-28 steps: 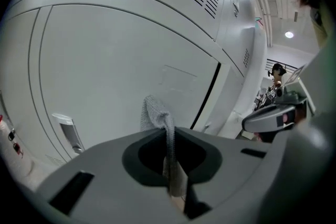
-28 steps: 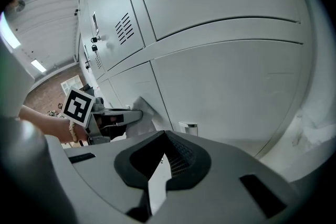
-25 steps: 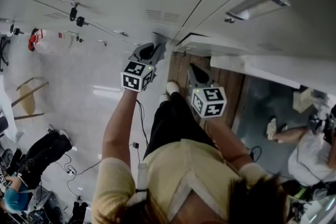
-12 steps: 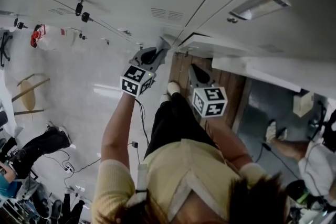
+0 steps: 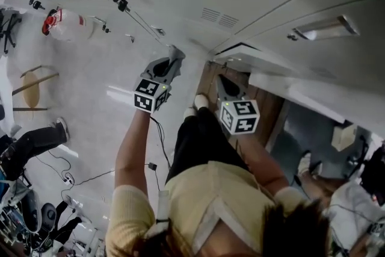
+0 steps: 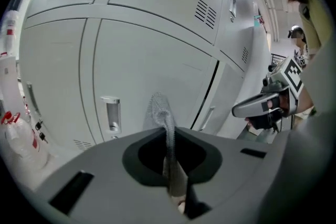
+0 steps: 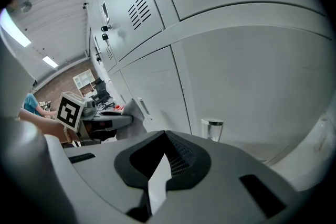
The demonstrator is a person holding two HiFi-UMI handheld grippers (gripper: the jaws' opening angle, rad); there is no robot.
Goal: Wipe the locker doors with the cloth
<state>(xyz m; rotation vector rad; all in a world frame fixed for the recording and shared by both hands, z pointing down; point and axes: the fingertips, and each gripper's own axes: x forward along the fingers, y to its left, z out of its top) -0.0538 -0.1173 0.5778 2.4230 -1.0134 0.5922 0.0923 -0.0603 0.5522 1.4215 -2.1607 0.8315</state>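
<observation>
So the left gripper (image 5: 163, 69) has its fingers clamped on the cloth (image 6: 159, 108). The cloth is a thin grey mesh-looking strip that sticks up out of the fingers towards the locker doors (image 6: 147, 55). Its tip sits right at a lower door, just right of that door's small metal handle (image 6: 111, 113), but I can't tell whether it's actually touching the panel. The right gripper (image 7: 164, 156) is empty, fingers together with nothing between them. It's pointed at a lower door near another handle (image 7: 212, 129), with slatted vents (image 7: 139, 10) on the upper doors off to the left. From the head view both grippers are held out in front of the person, the right one (image 5: 231, 99) just beside the left and a bit lower in the frame.
</observation>
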